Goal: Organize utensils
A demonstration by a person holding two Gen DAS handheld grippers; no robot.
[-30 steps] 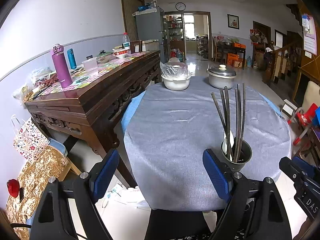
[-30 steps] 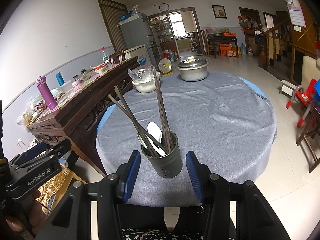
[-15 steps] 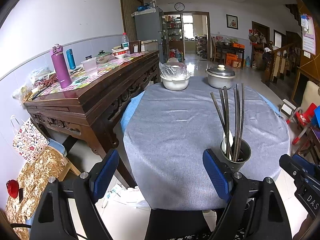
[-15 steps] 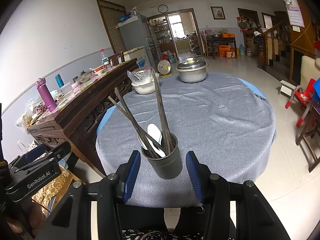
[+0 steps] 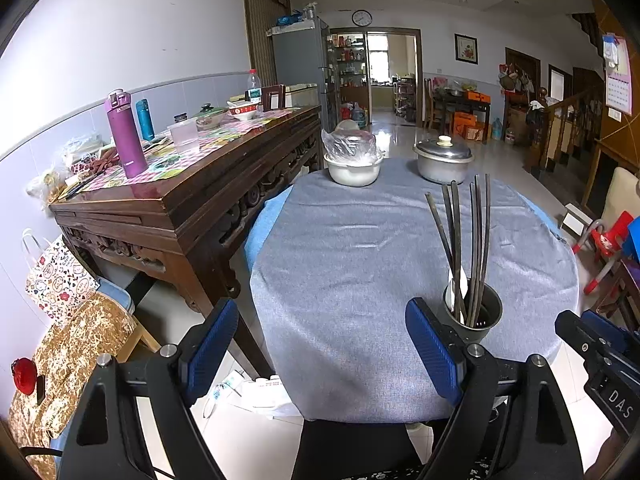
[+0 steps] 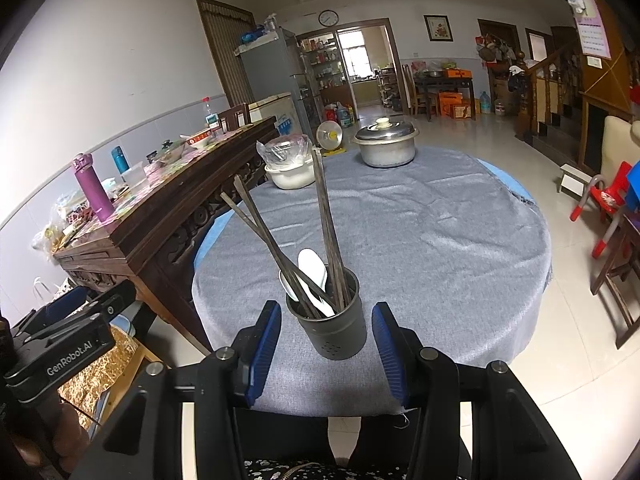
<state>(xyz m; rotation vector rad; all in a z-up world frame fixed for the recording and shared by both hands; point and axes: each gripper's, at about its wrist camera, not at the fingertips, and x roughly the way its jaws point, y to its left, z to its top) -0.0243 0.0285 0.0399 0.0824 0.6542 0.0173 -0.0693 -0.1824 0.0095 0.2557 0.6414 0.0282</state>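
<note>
While both tools gape empty, the right tool (image 6: 326, 354) straddles the holder (image 6: 328, 316); a nudge could topple its chopsticks (image 6: 326, 236).

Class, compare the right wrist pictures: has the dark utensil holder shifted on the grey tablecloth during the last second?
No. The utensil holder sits at the same spot near the tablecloth's front edge, between the open fingers of the right gripper, as before.

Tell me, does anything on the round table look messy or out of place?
Nothing is spilled or broken. The chopsticks lean unevenly in the utensil holder, splayed left and upright around a white spoon. The holder stands near the table's front edge, between the open right gripper's fingers.
</note>
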